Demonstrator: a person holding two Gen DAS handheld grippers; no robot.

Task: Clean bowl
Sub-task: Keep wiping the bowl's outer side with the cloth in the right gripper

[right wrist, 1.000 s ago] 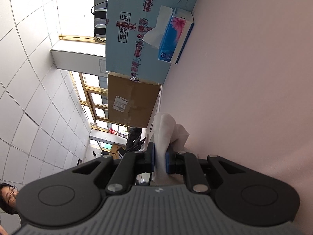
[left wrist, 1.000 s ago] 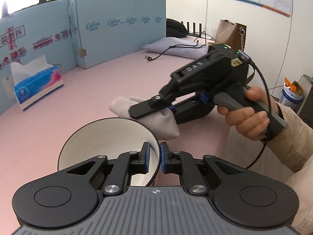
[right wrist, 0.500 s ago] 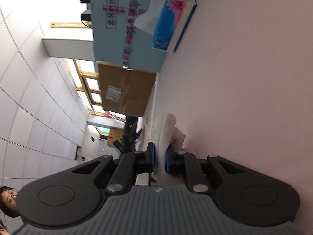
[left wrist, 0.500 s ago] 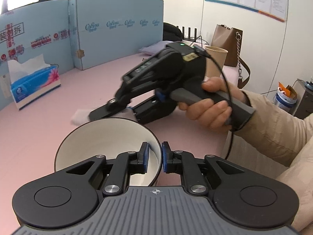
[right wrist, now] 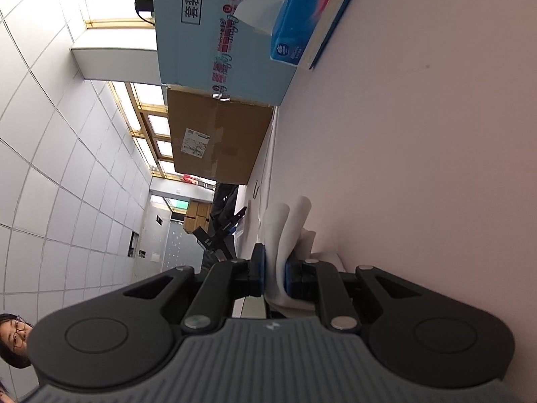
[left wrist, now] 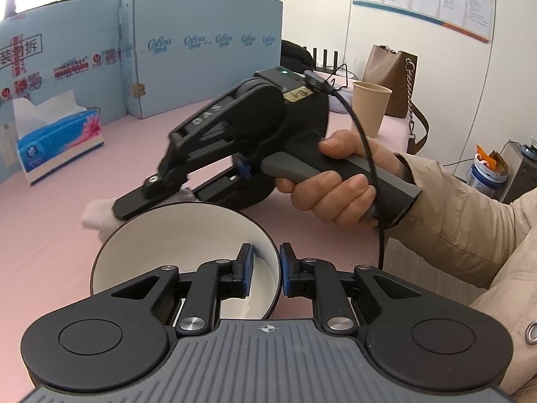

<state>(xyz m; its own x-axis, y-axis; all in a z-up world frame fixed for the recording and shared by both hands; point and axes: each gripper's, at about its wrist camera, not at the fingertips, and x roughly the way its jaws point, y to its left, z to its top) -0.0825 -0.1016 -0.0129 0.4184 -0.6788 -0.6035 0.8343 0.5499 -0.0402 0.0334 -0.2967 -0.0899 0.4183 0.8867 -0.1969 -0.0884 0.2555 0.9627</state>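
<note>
- An office corner: a pink counter [left wrist: 67, 235] runs back to blue foam boards, with a tissue box [left wrist: 60, 141] at the far left, and a paper cup [left wrist: 371, 107] and a brown bag at the far right.
- The bowl [left wrist: 174, 245] sits near the middle, white inside with a dark rim, upright on the counter.
- The left gripper [left wrist: 265, 270] straddles the bowl's near right wall, one pad inside and one outside; its jaws are opening, and a gap shows on each side of the rim, so the hold looks released.
- The right gripper [right wrist: 273, 273], in the right hand [left wrist: 339, 188], is clenched on a white cloth [right wrist: 288, 228] and hangs just past the bowl's far rim.
- The bowl looks like glazed ceramic: stiff, fairly heavy, slippery and liable to chip. The thin rim wall suits a pinch, though a one-sided hold may tip it.
- The cloth is soft and light; a bunched fold holds best.
</note>
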